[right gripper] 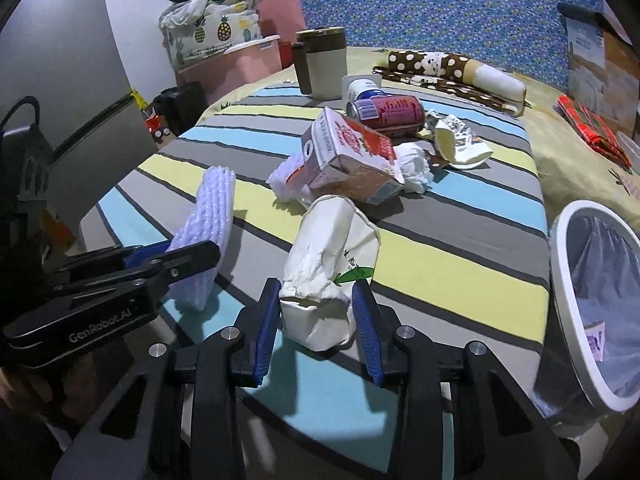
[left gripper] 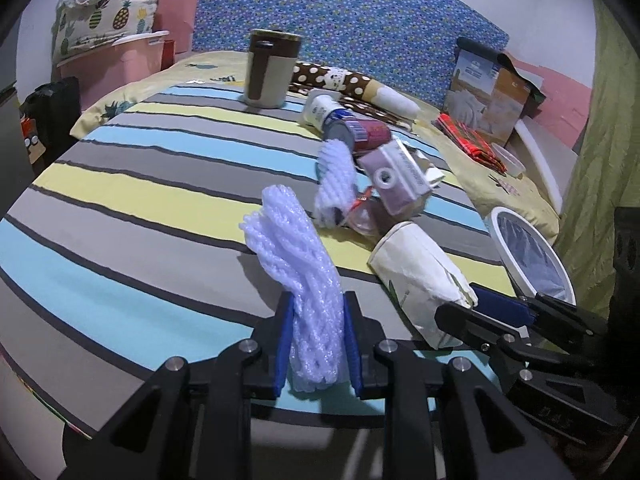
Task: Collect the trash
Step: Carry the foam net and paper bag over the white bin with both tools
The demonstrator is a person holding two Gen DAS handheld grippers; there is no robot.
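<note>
The left tool point(left gripper: 316, 344) is clamping a white foam net sleeve point(left gripper: 298, 264) between its blue pads, the sleeve standing up and leaning away from the tool over the striped bed cover point(left gripper: 132, 184). The right tool point(right gripper: 316, 312) is gripping a crushed white paper cup point(right gripper: 328, 256) (a green leaf print is showing on its side), both pads pressing against the cup's flattened lower end.

Just beyond the right tool's cup, a pile of trash is lying on the bed cover: a pink and white drink carton point(right gripper: 352, 160), crumpled white tissue point(right gripper: 416, 166) touching it, a red can point(right gripper: 390, 114) on its side behind the carton, and a torn paper cup point(right gripper: 460, 142) to the right of the can. A second foam net sleeve point(left gripper: 334, 178) is lying ahead of the left tool, beside the carton.

To the right of the right tool, a white-rimmed trash bin point(right gripper: 560, 264) with a clear liner is tilting toward the camera at the edge of the bed. Far ahead of both tools, a brown and cream travel mug point(right gripper: 322, 62) is standing upright, with a polka-dot bolster point(right gripper: 452, 68) lying to its right.
</note>
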